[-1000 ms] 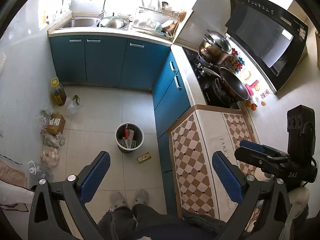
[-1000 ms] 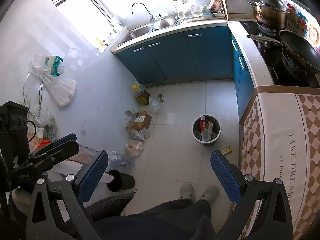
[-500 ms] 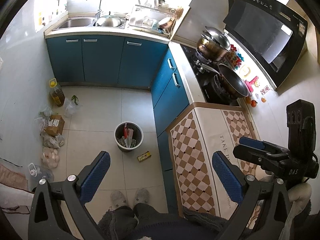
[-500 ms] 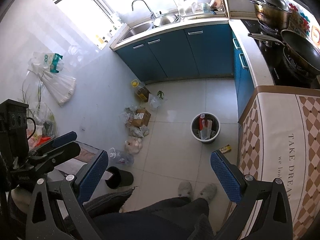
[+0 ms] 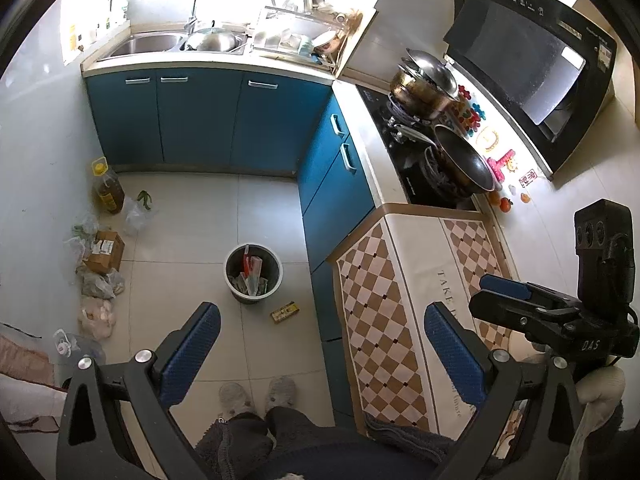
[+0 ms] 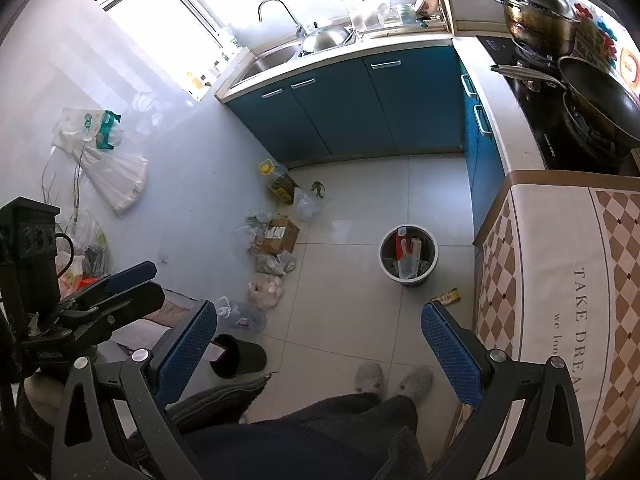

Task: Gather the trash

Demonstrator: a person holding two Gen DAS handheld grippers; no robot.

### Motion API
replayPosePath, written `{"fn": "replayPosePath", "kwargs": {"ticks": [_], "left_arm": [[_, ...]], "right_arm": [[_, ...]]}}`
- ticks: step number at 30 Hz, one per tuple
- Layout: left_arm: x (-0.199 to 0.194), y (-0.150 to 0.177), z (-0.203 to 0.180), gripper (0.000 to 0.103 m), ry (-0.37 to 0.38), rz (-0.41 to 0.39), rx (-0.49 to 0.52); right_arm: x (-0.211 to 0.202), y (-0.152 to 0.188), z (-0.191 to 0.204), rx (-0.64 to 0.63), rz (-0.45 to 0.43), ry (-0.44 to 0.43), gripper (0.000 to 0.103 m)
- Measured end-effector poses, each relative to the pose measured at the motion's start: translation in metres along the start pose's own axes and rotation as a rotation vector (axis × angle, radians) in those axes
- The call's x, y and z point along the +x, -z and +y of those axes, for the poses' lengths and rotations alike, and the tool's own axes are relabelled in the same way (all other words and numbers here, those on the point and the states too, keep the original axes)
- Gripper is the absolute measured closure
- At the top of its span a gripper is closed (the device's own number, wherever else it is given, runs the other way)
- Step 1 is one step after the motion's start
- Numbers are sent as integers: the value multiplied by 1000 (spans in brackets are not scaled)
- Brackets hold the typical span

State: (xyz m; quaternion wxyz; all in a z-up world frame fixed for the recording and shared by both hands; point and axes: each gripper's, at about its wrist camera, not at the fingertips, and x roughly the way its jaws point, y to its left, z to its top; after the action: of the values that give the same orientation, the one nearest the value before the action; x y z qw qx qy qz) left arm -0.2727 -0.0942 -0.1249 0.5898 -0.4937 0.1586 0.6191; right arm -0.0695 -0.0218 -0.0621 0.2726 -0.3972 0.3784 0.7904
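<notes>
Left-wrist view is showing both grippers (image 5: 320,344) (image 6: 318,340) hanging wide open, empty; bin (image 5: 253,273) is holding trash, wrapper (image 5: 285,312) lying at its 5 o'clock, uncollected.

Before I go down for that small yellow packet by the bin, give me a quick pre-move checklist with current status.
1. Left gripper open and holding nothing: ok.
2. Right gripper open and holding nothing: ok.
3. Packet in view on the floor, apart from the bin: ok.
4. Bin upright with room left: upright ok; already holds trash, remaining room cannot tell.
5. Floor between slippers and packet free of obstacles: ok.
6. Packet flat enough to pinch: cannot tell, too small.
</notes>
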Motion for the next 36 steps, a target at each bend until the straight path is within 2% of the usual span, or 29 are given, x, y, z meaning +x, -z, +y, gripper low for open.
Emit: {"fn": "replayPosePath", "kwargs": {"ticks": [36], "left_arm": [[6,-12,-3,0,17,4,9]], "right_arm": [[-3,-11,-8,23,-3,-1,0]]}}
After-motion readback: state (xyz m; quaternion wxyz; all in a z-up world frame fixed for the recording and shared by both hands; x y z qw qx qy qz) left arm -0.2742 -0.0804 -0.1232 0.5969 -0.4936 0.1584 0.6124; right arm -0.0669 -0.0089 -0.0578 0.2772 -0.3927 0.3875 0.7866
